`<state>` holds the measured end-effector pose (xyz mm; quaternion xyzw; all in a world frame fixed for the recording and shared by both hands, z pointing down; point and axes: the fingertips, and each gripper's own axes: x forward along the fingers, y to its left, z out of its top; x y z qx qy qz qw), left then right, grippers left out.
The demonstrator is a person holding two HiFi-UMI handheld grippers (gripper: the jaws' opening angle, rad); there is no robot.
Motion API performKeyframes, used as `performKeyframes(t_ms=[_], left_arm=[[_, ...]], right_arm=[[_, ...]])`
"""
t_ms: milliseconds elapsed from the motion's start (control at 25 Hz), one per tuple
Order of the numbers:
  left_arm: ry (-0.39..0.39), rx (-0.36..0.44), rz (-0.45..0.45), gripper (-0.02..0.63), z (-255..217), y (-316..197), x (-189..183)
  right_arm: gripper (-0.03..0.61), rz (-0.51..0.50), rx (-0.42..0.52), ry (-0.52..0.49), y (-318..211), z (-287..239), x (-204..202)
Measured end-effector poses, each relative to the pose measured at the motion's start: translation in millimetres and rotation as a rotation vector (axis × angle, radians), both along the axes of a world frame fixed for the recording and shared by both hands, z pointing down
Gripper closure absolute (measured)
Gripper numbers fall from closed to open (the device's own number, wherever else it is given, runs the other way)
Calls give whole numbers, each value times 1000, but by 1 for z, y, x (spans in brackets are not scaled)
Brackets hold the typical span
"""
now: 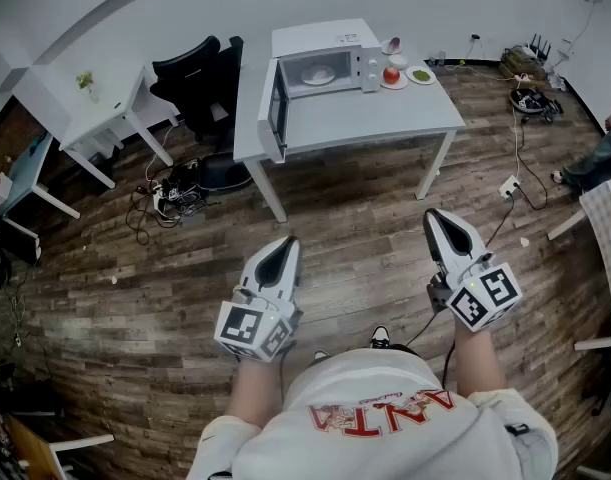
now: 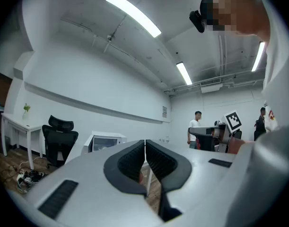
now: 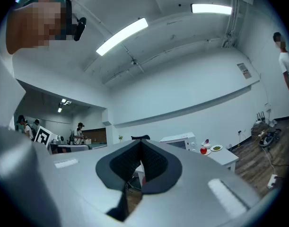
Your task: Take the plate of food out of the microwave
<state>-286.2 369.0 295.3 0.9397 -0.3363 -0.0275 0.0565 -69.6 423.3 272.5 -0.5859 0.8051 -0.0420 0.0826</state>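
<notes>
A white microwave [image 1: 320, 60] stands on a grey table [image 1: 385, 118] with its door [image 1: 277, 108] swung open to the left. Inside it lies a white plate of food [image 1: 318, 74]. I stand well back from the table. My left gripper [image 1: 283, 246] and right gripper [image 1: 434, 218] are held over the wooden floor, both pointing toward the table, jaws shut and empty. The microwave [image 2: 105, 142] shows small beyond the shut jaws in the left gripper view, and the same microwave [image 3: 180, 140] appears far off in the right gripper view.
Beside the microwave are a red apple [image 1: 391, 75] on a plate, a dish of green food [image 1: 420, 74] and a bowl [image 1: 398, 60]. A black office chair [image 1: 197, 83] and a white desk [image 1: 95, 108] stand at left. Cables [image 1: 170, 198] lie on the floor. A person's leg [image 1: 595, 163] shows at right.
</notes>
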Motion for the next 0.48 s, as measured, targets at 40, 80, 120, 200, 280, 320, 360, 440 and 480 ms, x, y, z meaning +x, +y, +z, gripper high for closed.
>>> performKeyframes(t_ms=[40,80,120,200,280,320,360,440,480], left_arm=[[2,3,-1,598,3,0,0],[3,4,-3,598,5,0,0],[3,4,-6,598,6,0,0],[3,1,-11,598,6,-1,2],[3,2,-13,598,6,-1,4],[3,2,-14,598,7,-1,6],[2,2,-14,598,7,-1,8],[1,-1,-13,598,8,-2,11],[0,-3,-12,598,8,-2,13]], right_arm=[[580,0,-1,1,1,2,1],[580,0,-3,1,1,3,2],[580,-1,-3,0,1,4,4],[580,-1,-4,-3,0,4,7],[580,-2,-5,-4,0,4,9],[580,-3,-5,-4,-1,5,11],[580,-5,-5,-3,-2,6,12],[580,-7,-7,-3,-4,6,13],[580,-8,-7,-4,-5,7,15]])
